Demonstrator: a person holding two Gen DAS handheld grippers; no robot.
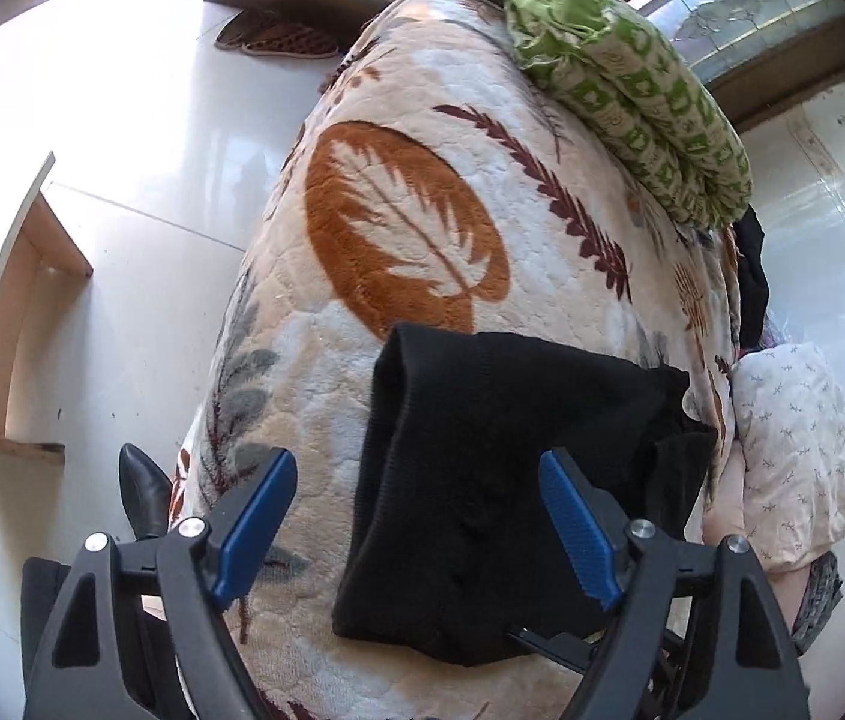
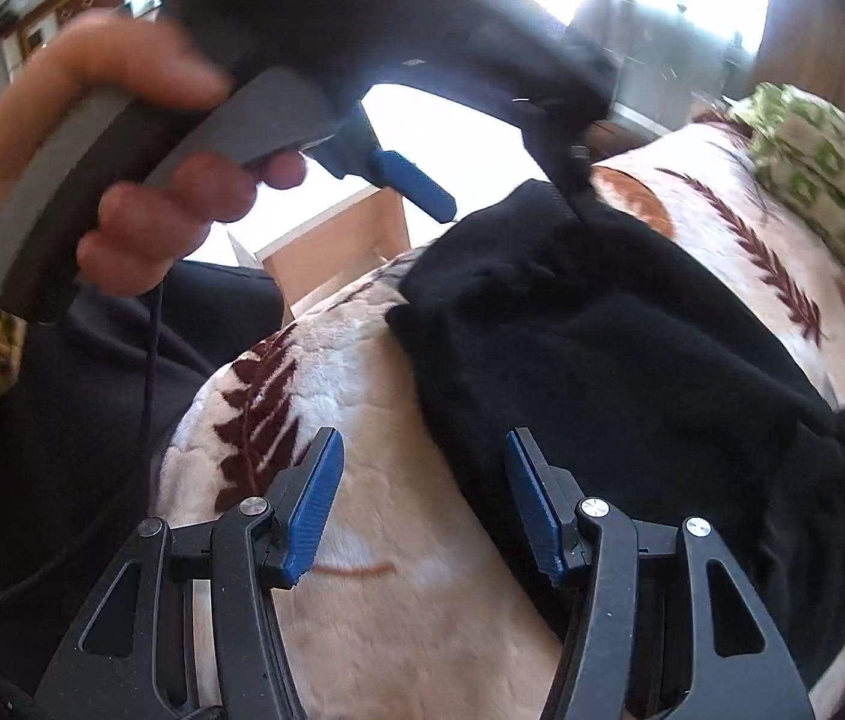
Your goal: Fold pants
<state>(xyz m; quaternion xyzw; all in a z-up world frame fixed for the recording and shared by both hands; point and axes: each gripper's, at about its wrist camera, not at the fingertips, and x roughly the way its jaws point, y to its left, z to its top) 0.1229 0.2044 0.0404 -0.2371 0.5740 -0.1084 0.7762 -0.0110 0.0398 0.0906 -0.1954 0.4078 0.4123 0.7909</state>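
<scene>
Left jaws: the left gripper (image 1: pixel 416 516) hovers with its blue pads spread wide; nothing is pinched between them. In the left wrist view the black pants lie under and between the two pads without either pad pressing on the cloth.
Right jaws: the right gripper (image 2: pixel 422 504) is parted too, about half spread, grasping nothing. One pad sits over bare blanket, the other over the near edge of the dark cloth.
Pants: the pants (image 1: pixel 500 462) are a black, knit-looking bundle, folded over into a thick stack, lying on the bed near its near end. In the right wrist view the same bundle (image 2: pixel 632 360) stretches from the middle to the right edge.
Bed: covered by a plush cream blanket (image 1: pixel 422 138) with rust, maroon and grey leaf prints.
Green quilt: a folded green and white quilt (image 1: pixel 632 90) lies at the far end of the bed, well apart from the pants.
Pillow: a white pillow with small grey sprigs (image 1: pixel 794 438) sits at the right edge of the bed, just beside the pants.
Left hand: in the right wrist view, a hand (image 2: pixel 122 168) wraps a grey handle of the left gripper above the blanket; blurred.
Floor: glossy pale tiles (image 1: pixel 140 120), with a black pointed shoe (image 1: pixel 143 492) beside the bed.
</scene>
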